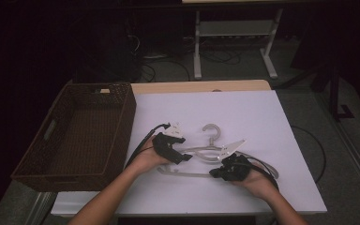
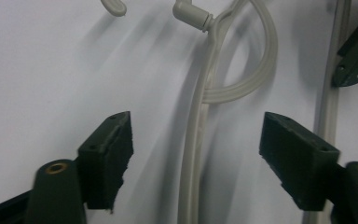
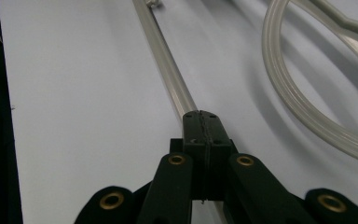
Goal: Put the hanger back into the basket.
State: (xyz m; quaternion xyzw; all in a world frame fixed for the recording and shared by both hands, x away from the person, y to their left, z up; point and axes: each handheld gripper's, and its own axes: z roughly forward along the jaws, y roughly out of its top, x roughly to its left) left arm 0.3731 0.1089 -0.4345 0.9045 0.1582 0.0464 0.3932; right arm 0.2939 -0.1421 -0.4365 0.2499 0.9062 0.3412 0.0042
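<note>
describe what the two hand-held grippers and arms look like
Each hand-held gripper, left and right, is black with a grey three-cornered plate on top and a trailing black cable. The jaws are blocky black pads on arms with brass-ringed holes. The forearms are bare, no sleeves.

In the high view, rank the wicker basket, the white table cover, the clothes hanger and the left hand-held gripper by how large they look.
1. White table cover, largest.
2. Wicker basket.
3. Clothes hanger, though hands and grippers hide part of it.
4. Left hand-held gripper, smallest.
The basket stands tall and nearer the camera, so its real footprint is less sure.
</note>
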